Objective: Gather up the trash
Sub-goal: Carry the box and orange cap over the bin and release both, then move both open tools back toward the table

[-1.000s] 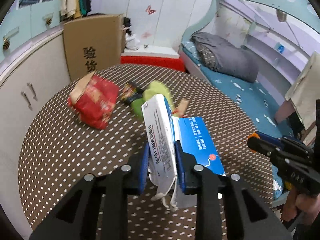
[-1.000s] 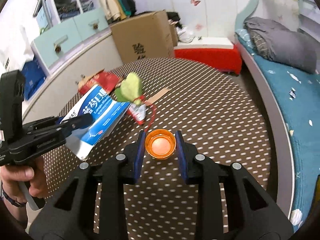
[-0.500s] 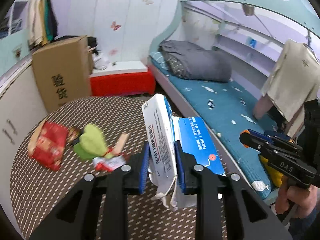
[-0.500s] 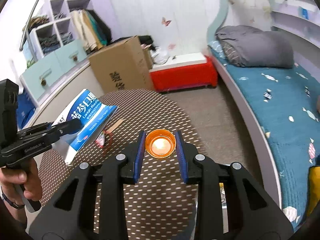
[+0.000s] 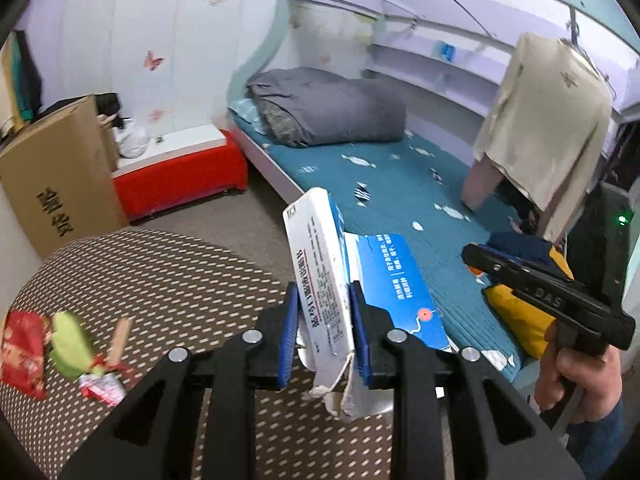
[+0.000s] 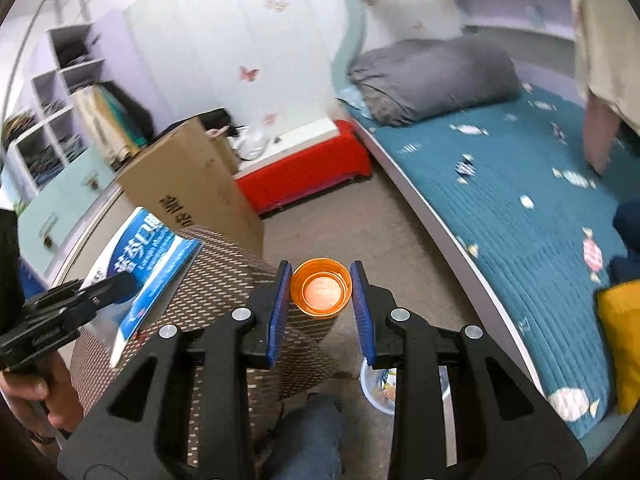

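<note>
- A blue-and-white mask box [image 5: 320,280] is clamped edge-on in the left gripper [image 5: 324,332], its long axis pointing away.
- An orange cup [image 6: 321,292] is gripped by the right gripper [image 6: 322,308], its mouth facing the camera.

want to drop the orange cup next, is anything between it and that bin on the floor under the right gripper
Nothing visible blocks it. The orange cup sits clamped in the right gripper, past the table edge. The bin lies just below, partly hidden behind the gripper's own right finger, with only open air and floor between.
</note>
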{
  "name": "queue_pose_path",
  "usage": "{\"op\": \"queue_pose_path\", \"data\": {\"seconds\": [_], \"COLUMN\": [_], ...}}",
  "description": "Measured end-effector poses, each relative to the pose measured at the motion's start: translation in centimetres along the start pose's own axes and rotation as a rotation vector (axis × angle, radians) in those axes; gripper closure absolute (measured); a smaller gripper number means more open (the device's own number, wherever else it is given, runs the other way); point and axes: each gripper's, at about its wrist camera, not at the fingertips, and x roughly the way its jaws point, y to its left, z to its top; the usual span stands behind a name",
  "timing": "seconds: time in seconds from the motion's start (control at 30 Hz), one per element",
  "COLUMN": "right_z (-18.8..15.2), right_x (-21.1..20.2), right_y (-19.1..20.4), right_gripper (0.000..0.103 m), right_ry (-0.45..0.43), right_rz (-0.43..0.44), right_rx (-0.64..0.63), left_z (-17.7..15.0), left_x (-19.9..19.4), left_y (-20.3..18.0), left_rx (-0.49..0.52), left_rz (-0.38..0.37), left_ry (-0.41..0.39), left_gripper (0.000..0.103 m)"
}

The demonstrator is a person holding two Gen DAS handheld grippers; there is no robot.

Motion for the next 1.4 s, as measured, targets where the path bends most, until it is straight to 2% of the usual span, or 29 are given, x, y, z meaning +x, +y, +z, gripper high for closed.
{"op": "queue_pose_path", "data": {"seconds": [0.13, 0.33, 0.77, 0.87, 0.9, 0.93, 0.97, 1.0, 1.13, 1.17, 1.2, 1.4], "right_z": [-0.4, -1.4, -3.0, -3.3, -3.6, -3.8, -3.9, -4.1, -4.4, -4.4, -4.4, -4.2], "right_x": [1.6, 3.6, 8.7, 9.8, 10.4, 10.8, 11.1, 11.4, 11.3, 11.1, 10.9, 9.4], "right_y": [-3.7, -7.1, -11.4, -12.2, -12.7, -13.1, -13.4, -13.6, -13.8, -13.9, -13.9, -13.3], "right_gripper": [0.073, 0.073, 0.073, 0.073, 0.072, 0.071, 0.062, 0.049, 0.025, 0.013, 0.006, 0.006], "right_ry": [0.034, 0.078, 0.181, 0.203, 0.215, 0.223, 0.23, 0.239, 0.24, 0.238, 0.236, 0.224], "right_rz": [-0.023, -0.036, -0.026, -0.026, -0.028, -0.031, -0.028, -0.02, -0.021, -0.021, -0.024, -0.069], "right_rx": [0.08, 0.151, 0.26, 0.287, 0.304, 0.323, 0.339, 0.355, 0.376, 0.382, 0.386, 0.373], "left_z": [0.4, 0.3, -1.4, -1.3, -1.3, -1.3, -1.3, -1.1, -0.5, -0.3, -0.2, 0.6], "left_x": [3.0, 7.4, 18.1, 20.0, 20.7, 21.2, 21.6, 21.7, 20.9, 20.5, 20.0, 16.8], "left_y": [-2.3, -5.0, -8.8, -9.1, -9.2, -9.2, -9.3, -9.3, -8.6, -8.3, -8.0, -6.8], "left_rx": [0.041, 0.091, 0.204, 0.213, 0.216, 0.217, 0.222, 0.231, 0.208, 0.199, 0.19, 0.159], "left_rz": [-0.014, -0.023, 0.017, 0.042, 0.041, 0.04, 0.052, 0.073, 0.087, 0.093, 0.102, 0.115], "left_ry": [0.051, 0.133, 0.394, 0.432, 0.45, 0.465, 0.466, 0.46, 0.427, 0.414, 0.397, 0.311], "left_gripper": [0.079, 0.079, 0.078, 0.071, 0.062, 0.046, 0.028, 0.022, 0.018, 0.016, 0.016, 0.013]}}
